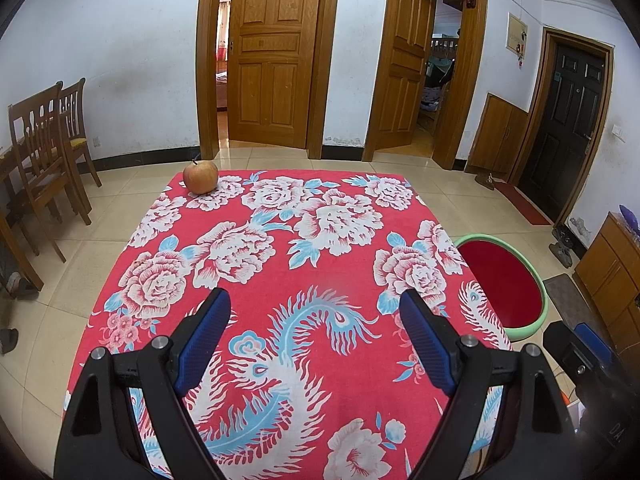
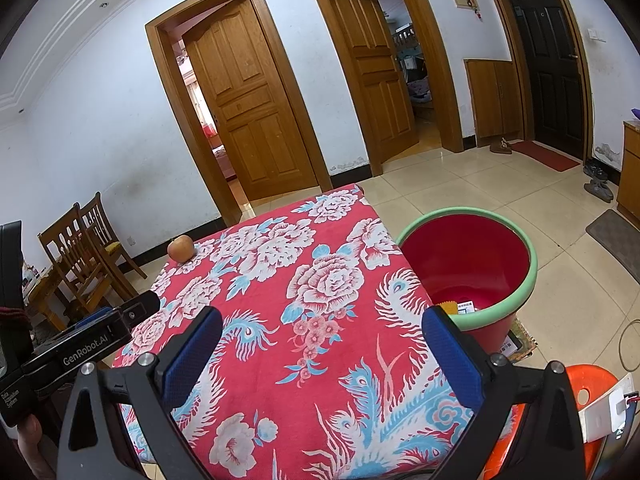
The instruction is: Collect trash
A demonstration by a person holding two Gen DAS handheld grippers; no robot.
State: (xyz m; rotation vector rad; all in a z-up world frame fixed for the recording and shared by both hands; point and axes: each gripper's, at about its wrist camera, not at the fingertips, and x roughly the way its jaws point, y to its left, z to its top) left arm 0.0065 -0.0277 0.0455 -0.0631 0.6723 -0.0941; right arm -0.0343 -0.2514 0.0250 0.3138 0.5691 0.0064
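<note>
- Left wrist view: left gripper (image 1: 316,312) released, blue pads spread wide over red floral tablecloth (image 1: 280,280), grasping nothing.
- Apple (image 1: 200,176) upright at far corner of cloth, about 11 o'clock, well apart from pads.
- Red bucket (image 1: 516,276) with green rim at 3 o'clock, on floor just beside table edge.
- Right wrist view: right gripper (image 2: 320,336) likewise released and bare.
- Paper scraps (image 2: 460,307) lying at bucket bottom, about 2 o'clock.
- Apple at 10 o'clock.
</note>
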